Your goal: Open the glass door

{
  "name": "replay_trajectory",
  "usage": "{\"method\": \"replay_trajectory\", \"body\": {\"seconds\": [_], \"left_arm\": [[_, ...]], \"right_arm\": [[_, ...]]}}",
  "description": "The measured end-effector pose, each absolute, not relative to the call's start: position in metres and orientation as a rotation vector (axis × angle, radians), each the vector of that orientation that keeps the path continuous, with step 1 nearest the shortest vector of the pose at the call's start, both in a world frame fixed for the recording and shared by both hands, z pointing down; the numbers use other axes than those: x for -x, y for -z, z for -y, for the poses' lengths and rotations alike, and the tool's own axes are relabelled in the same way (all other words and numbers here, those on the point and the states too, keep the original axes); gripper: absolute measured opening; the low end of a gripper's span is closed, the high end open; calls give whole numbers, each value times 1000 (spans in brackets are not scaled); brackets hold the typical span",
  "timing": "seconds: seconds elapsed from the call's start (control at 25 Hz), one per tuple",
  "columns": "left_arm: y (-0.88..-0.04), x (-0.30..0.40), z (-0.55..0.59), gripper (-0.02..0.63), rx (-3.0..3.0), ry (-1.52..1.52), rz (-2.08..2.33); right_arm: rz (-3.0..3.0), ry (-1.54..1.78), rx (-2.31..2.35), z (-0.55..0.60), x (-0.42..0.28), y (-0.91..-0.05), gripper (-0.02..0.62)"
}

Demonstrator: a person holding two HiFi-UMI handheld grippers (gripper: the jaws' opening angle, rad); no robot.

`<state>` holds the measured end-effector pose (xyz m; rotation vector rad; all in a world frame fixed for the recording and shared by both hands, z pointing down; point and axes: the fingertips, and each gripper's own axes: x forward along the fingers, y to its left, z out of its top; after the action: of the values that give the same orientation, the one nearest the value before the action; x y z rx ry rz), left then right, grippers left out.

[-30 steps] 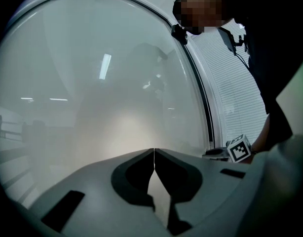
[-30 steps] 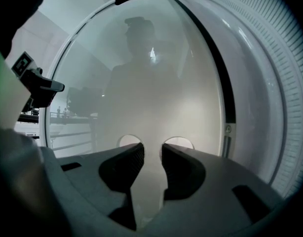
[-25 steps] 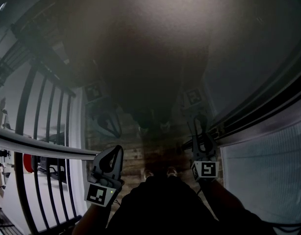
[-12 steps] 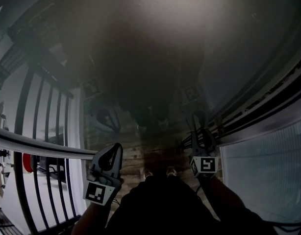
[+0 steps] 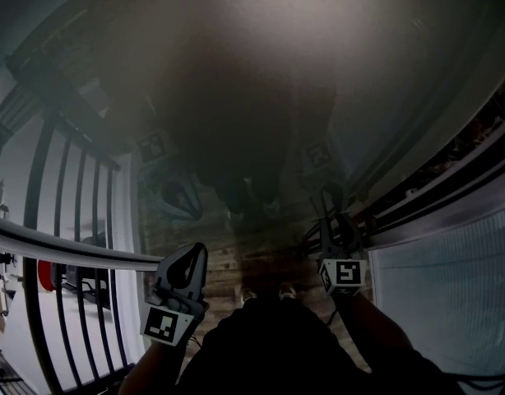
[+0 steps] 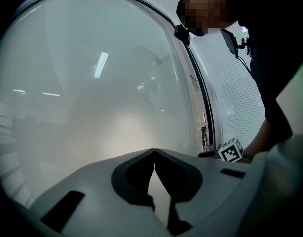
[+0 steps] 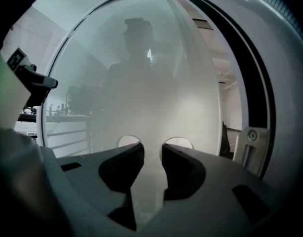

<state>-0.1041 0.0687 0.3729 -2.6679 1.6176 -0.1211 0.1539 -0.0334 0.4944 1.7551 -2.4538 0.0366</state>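
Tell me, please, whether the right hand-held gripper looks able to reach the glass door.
Probably yes: the right hand-held gripper faces the glass door squarely, jaws apart and empty, nothing standing in between.

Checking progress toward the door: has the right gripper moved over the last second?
Yes. In the head view the right gripper has edged slightly upward along the door track, toward the glass door.

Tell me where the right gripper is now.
Head view, right of centre: the right gripper points at the glass door, jaws apart, near its right-hand frame.

Glass door (image 7: 146,98), hazy reflective pane, upright, dark-edged on the right
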Motion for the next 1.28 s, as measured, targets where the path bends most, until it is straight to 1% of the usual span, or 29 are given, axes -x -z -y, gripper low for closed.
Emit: {"method": "replay_trajectory", "body": {"seconds": [0.88, 1.28], "left_arm": [[-368, 92, -46, 6, 2679, 101, -1606], [-368, 101, -26, 6, 2678, 110, -1607]], "right_arm": [[2434, -66, -1747, 78, -161, -501, 103], [2438, -79, -1755, 105, -152, -505, 103]]}}
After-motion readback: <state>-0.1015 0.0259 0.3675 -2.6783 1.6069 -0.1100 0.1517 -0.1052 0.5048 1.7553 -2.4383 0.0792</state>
